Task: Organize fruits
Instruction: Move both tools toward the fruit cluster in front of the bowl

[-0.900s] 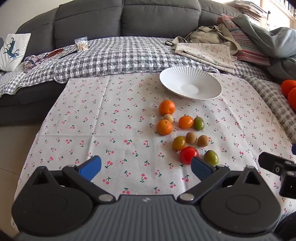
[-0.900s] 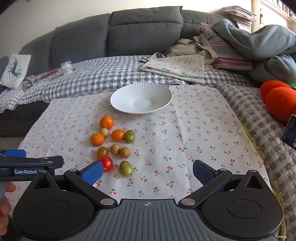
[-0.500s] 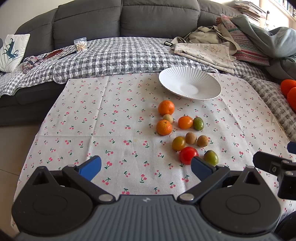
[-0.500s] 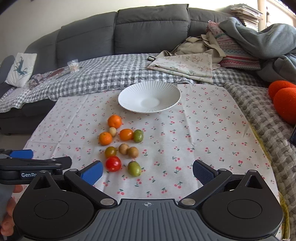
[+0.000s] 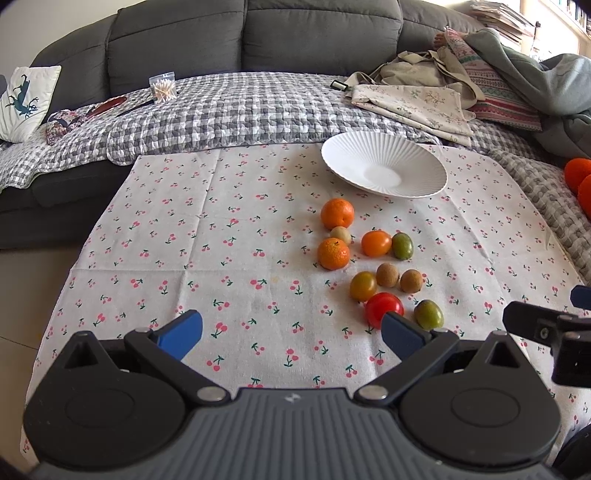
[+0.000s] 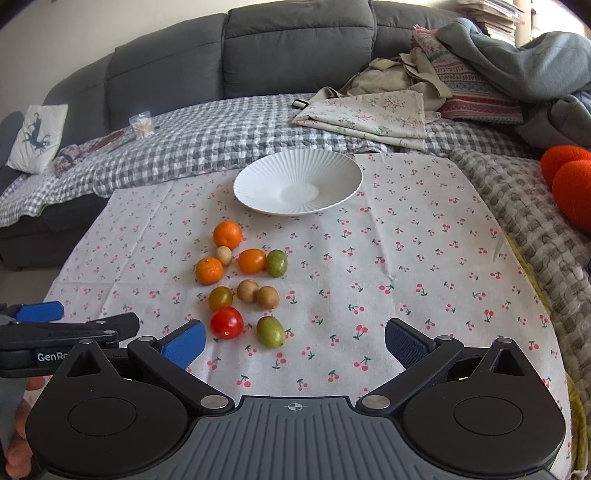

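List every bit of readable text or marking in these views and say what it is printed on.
"GenRo", cut off by the right gripper's body: on the side of the left gripper, seen in the right wrist view.
Stacked papers behind the couch: too small to read.
No other text is readable.

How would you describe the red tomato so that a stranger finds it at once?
Start at the white ribbed plate on the cherry-print cloth; a fruit cluster lies in front of it. In its nearest row, beside a green fruit, sits the red tomato, the only red piece.

Only lettering I can read: "GenRo", cut off, white on the black body of the left tool (image 6: 38,314).
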The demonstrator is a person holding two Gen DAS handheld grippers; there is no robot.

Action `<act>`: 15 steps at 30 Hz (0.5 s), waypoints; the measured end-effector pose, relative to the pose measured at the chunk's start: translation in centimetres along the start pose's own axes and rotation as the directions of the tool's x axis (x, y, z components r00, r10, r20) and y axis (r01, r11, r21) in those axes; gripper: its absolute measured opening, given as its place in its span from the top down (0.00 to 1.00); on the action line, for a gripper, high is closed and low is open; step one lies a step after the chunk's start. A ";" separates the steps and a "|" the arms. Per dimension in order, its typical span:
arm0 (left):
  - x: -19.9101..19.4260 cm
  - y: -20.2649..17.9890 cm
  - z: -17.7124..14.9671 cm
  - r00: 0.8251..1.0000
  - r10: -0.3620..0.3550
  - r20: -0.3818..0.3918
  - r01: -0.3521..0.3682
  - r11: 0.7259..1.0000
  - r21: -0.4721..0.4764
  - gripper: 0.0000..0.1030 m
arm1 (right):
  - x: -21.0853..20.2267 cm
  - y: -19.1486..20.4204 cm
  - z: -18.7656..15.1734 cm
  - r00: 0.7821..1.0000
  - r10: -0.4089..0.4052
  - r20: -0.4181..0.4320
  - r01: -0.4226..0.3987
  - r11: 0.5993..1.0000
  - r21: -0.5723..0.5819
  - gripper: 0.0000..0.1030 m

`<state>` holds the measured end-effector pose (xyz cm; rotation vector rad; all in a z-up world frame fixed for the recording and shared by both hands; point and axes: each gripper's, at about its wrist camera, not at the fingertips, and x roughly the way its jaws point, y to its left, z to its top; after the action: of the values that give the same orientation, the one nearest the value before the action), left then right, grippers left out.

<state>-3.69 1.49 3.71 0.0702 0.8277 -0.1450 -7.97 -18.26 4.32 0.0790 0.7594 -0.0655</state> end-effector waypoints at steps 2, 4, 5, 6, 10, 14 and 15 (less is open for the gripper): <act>0.3 -0.1 0.0 1.000 0.000 -0.001 0.000 1.000 0.002 0.01 | 0.2 0.0 0.0 1.000 0.010 -0.013 -0.010 1.000 0.007 0.00; 0.6 0.0 0.0 1.000 -0.001 -0.001 0.001 1.000 0.003 0.01 | 0.5 -0.1 0.1 0.999 0.023 -0.025 -0.023 1.000 0.012 0.00; 0.8 0.0 0.0 1.000 -0.001 -0.001 0.001 1.000 0.004 0.01 | 0.7 -0.1 0.0 0.999 0.022 -0.026 -0.022 1.000 0.007 0.00; 1.0 0.0 0.0 1.000 -0.002 0.000 0.002 1.000 0.004 0.01 | 0.9 0.0 0.0 0.999 0.023 -0.030 -0.023 1.000 -0.003 0.00; 2.1 -0.1 0.0 1.000 -0.007 -0.006 0.007 1.000 0.014 0.01 | 1.6 0.1 -0.2 0.999 0.046 -0.004 -0.046 0.998 -0.045 0.00; 3.6 -0.3 -0.2 0.999 -0.016 -0.028 0.016 1.000 0.020 0.01 | 2.5 -0.9 0.0 0.999 0.046 0.025 -0.045 0.999 -0.025 0.00; 3.9 -0.3 -0.3 0.999 -0.021 -0.032 0.022 1.000 0.021 0.01 | 2.8 -1.1 0.2 0.998 0.050 0.032 -0.049 0.999 -0.014 0.00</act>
<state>-1.34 0.79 0.63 0.0838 0.8586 -0.1730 -5.92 -19.44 2.46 0.0835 0.7252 -0.0146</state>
